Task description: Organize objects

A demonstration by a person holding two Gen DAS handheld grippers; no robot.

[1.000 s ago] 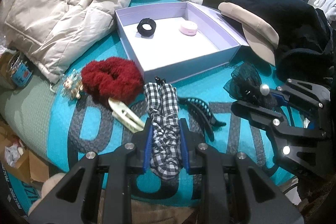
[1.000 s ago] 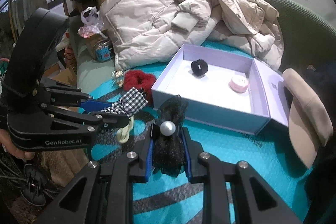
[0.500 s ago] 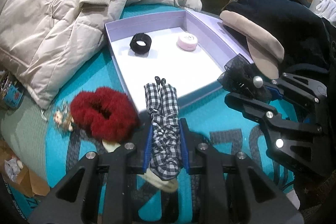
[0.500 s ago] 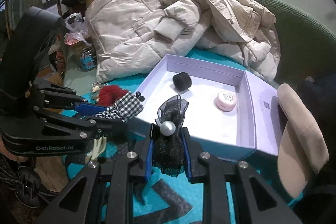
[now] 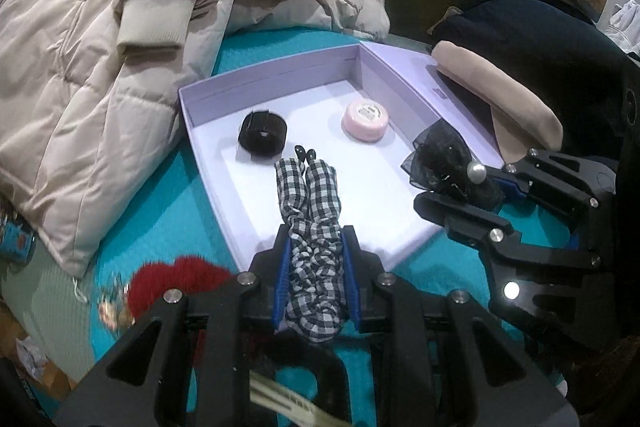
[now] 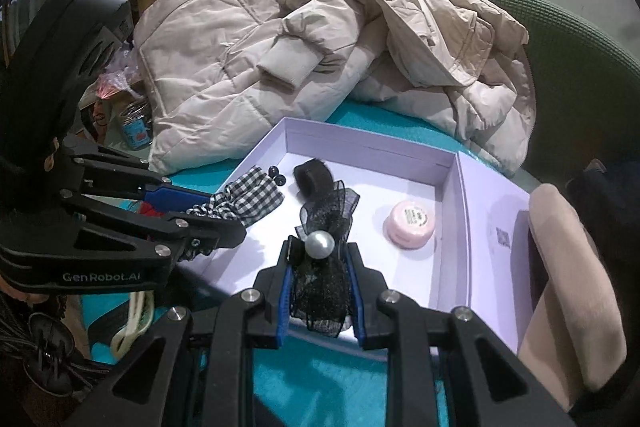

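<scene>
- Left wrist view. Teal cover (image 5: 192, 211) with grey lettering serves as my surface; a beige puffer jacket (image 5: 100, 67) is heaped at its far left and a dark garment with a tan cap (image 5: 500, 95) lies to the right.
- My left claw (image 5: 314, 279) is pinching the checked scrunchie (image 5: 310, 211) between its blue pads; the free end of the fabric hangs out over the near part of the lilac box (image 5: 208, 95).
- Judged handling: the scrunchie looks soft, light and limp, so a grip across its gathered middle should serve; it will probably drop without bouncing.
- Box contents: a black hair tie (image 5: 262, 135) and a pink round tin (image 5: 365, 121), well apart on the white floor.
- Outside the box, near left, a furry red scrunchie (image 5: 172, 283) lies on the cover, blurred.
- Right wrist view. Same cover (image 6: 380, 123) and jacket (image 6: 280, 43) behind the box (image 6: 372, 143), with a green chair back (image 6: 580, 39) beyond.
- My right claw (image 6: 318, 291) is clamped on the black mesh bow (image 6: 320, 267), whose pearl (image 6: 319, 244) sits just ahead of the pads, above the near wall of the box.
- Judged handling: the mesh seems flimsy and crushable and the pearl hard and slippery, so I hold the netting, not the bead.
- Contents again: hair tie (image 6: 312, 177) and tin (image 6: 410, 223); a cream clip (image 6: 134, 323) lies outside, lower left.
</scene>
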